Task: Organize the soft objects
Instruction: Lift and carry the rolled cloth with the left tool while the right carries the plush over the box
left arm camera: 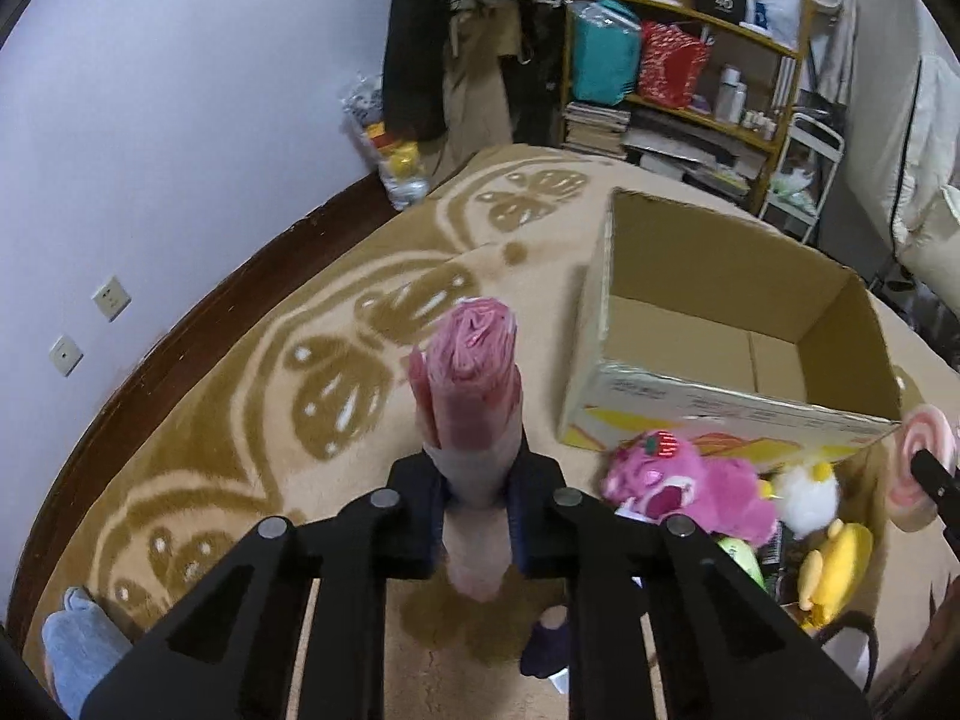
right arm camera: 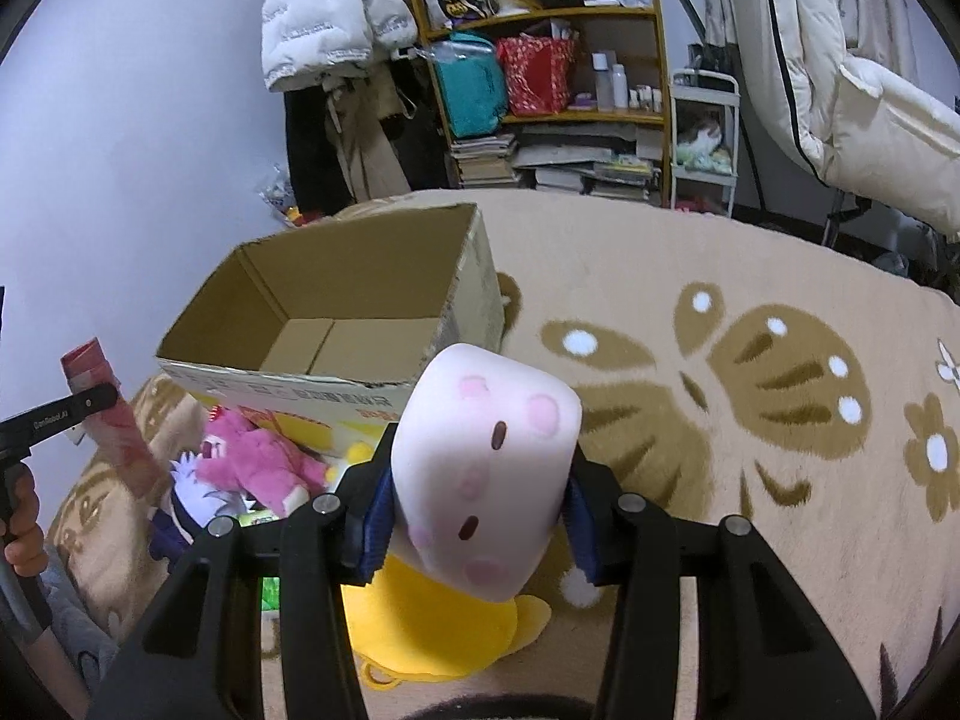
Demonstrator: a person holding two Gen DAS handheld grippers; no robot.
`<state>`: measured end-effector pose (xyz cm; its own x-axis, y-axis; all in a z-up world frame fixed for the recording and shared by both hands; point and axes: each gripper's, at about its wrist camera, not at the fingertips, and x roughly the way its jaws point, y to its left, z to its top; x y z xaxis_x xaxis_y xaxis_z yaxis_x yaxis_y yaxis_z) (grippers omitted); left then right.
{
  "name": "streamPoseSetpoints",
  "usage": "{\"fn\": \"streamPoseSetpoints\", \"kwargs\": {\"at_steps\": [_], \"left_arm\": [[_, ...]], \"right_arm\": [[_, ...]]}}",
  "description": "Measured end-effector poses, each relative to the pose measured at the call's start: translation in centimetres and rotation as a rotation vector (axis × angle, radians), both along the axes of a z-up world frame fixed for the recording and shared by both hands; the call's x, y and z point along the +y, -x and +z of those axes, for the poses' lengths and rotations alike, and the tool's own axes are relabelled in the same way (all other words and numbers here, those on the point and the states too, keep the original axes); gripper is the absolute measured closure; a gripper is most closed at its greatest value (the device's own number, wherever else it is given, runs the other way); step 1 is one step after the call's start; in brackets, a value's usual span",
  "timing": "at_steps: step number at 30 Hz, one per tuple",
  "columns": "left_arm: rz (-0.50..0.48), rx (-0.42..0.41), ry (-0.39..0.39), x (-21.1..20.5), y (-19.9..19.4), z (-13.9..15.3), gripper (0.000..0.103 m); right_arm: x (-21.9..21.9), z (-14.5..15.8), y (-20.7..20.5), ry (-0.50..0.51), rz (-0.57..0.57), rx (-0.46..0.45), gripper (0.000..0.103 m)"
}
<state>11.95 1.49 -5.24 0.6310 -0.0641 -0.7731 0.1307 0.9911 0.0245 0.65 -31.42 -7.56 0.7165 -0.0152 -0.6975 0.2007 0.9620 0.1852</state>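
Both grippers are loaded mid-carry: the left gripper [left arm camera: 478, 495] has its jaws clamped on a pink rolled plush [left arm camera: 472, 384], the right gripper [right arm camera: 474, 507] on a white spotted plush [right arm camera: 486, 468]. Next, each likely needs lifting over the empty cardboard box [left arm camera: 729, 414], at two o'clock from the left and eleven from the right, before letting go.

I'm looking into a lived-in bedroom: beige butterfly-patterned fleece blanket [right arm camera: 750, 300]; crowded wooden bookshelf [right arm camera: 540, 90]; hanging white puffer coats [right arm camera: 324, 18].

The left gripper's [left arm camera: 478, 483] fingertips are hidden behind the pink rolled toy [left arm camera: 474, 396] they clamp, and its lower end blurs. The right gripper's [right arm camera: 480, 501] pads are mostly covered by the white spotted plush [right arm camera: 486, 468], which hides much of the yellow plush [right arm camera: 432, 630] beneath. The cardboard box's [left arm camera: 720, 402] near wall masks the pink bear [left arm camera: 690, 492] pile's far side; print on the wall is unreadable. A lollipop plush [left arm camera: 924, 450] is cut by the right edge.
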Motion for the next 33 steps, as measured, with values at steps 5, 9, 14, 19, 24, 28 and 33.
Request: {"fn": "streamPoseSetpoints", "kwargs": {"at_steps": [5, 9, 14, 19, 24, 28, 33], "left_arm": [[-0.021, -0.075, -0.012, -0.7, 0.8, 1.9, 0.088], [-0.043, -0.147, -0.032, -1.7, 1.0, 4.2, 0.088], [-0.060, -0.241, -0.071, -3.1, 1.3, 7.3, 0.087], [-0.087, -0.299, -0.081, -4.5, 1.0, 9.6, 0.087], [-0.124, -0.317, -0.095, -6.3, -0.1, 10.0, 0.087], [-0.159, -0.304, -0.061, -7.5, -1.4, 9.1, 0.087], [-0.195, -0.293, -0.062, -9.1, -2.6, 7.9, 0.087]], "right_arm": [[0.5, 0.7, 0.3, 0.004, 0.017, -0.028, 0.055], [0.5, 1.5, 0.3, -0.039, 0.033, -0.060, 0.060], [1.1, 2.7, -0.1, -0.053, 0.065, -0.097, 0.061], [1.6, 4.0, -1.3, -0.055, 0.093, -0.132, 0.061], [1.2, 4.4, -3.0, -0.053, 0.100, -0.149, 0.061], [0.7, 4.2, -4.7, -0.046, 0.096, -0.142, 0.061], [0.5, 3.6, -6.5, -0.024, 0.096, -0.121, 0.061]]}}
